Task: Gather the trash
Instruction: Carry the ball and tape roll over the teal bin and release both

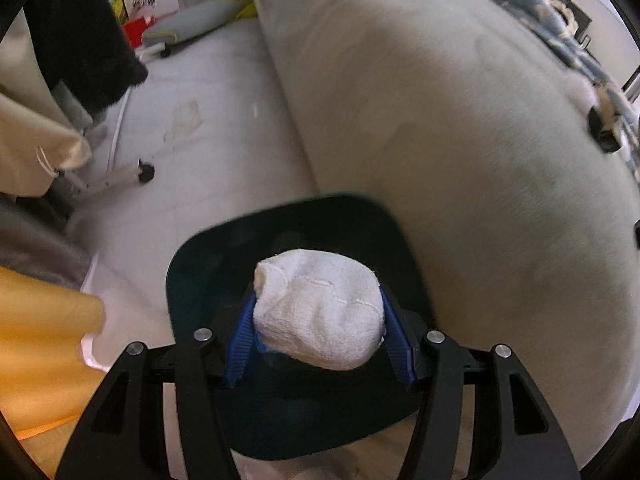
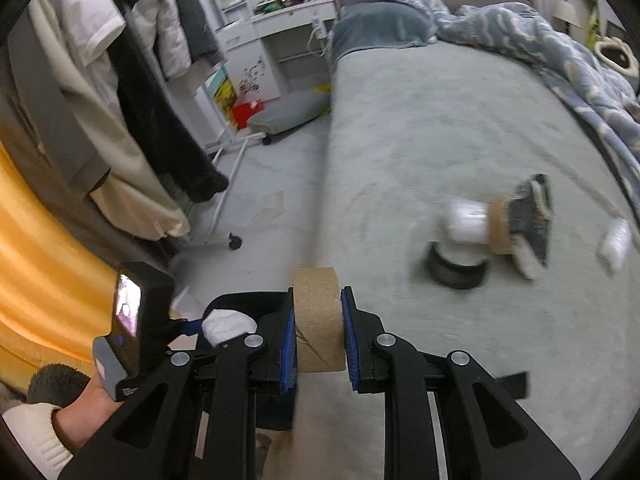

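My left gripper [image 1: 320, 312] is shut on a crumpled white paper towel wad [image 1: 318, 312] and holds it over the open black trash bin [image 1: 192, 264] beside the bed. The wad also shows in the right wrist view [image 2: 228, 326] above the bin [image 2: 240, 304]. My right gripper [image 2: 319, 326] is shut on a brown cardboard roll [image 2: 318, 320], held upright over the bed's front edge next to the bin. More trash lies on the bed: a white cup with a cork band [image 2: 472, 222], a dark round lid [image 2: 458, 268], a dark wrapper [image 2: 534, 216] and a small white scrap [image 2: 614, 242].
The grey bed [image 2: 420, 128] fills the right side, with a blue duvet [image 2: 540, 36] at the back. A clothes rack with hanging coats [image 2: 132, 100] and its wheeled base [image 2: 234, 242] stand left. An orange curtain [image 2: 36, 264] hangs at the near left. A white desk [image 2: 276, 36] stands far back.
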